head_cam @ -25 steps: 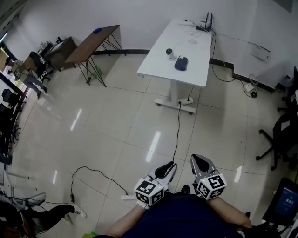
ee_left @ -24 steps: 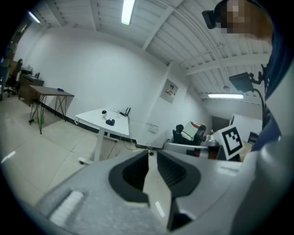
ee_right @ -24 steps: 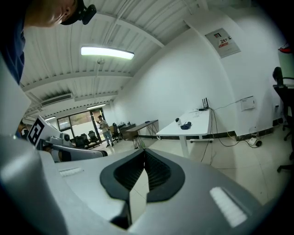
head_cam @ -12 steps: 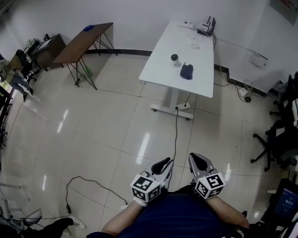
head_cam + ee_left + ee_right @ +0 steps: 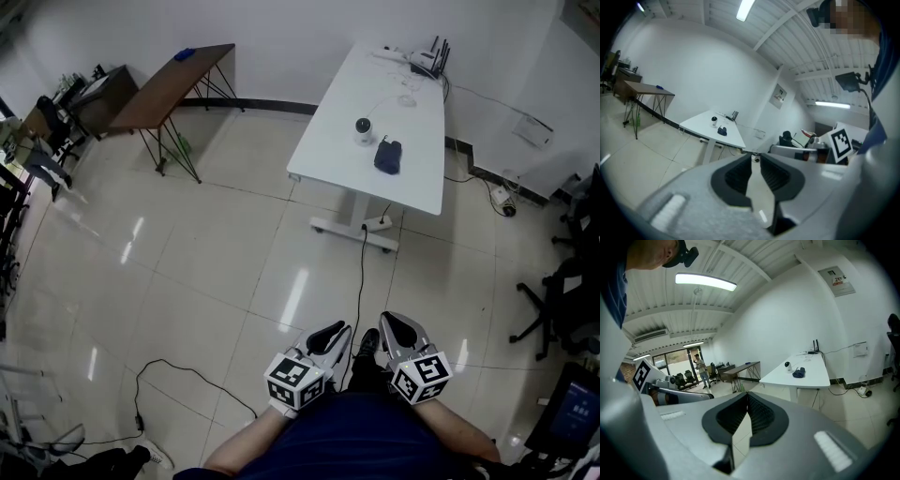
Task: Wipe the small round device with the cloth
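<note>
Approach seems the current step: left gripper (image 5: 332,332) and right gripper (image 5: 395,322), closed and empty at bottom centre, next need the cloth (image 5: 388,156) beside the device (image 5: 364,126).

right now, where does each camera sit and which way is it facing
Head view: on the person's head, facing steeply down at the floor and white table; shows both forearms, left gripper, right gripper.
Left gripper view: on the left gripper, facing along its shut jaws toward the table.
Right gripper view: on the right gripper, likewise along shut jaws.
Shared: all three show the small round device near the cloth.
</note>
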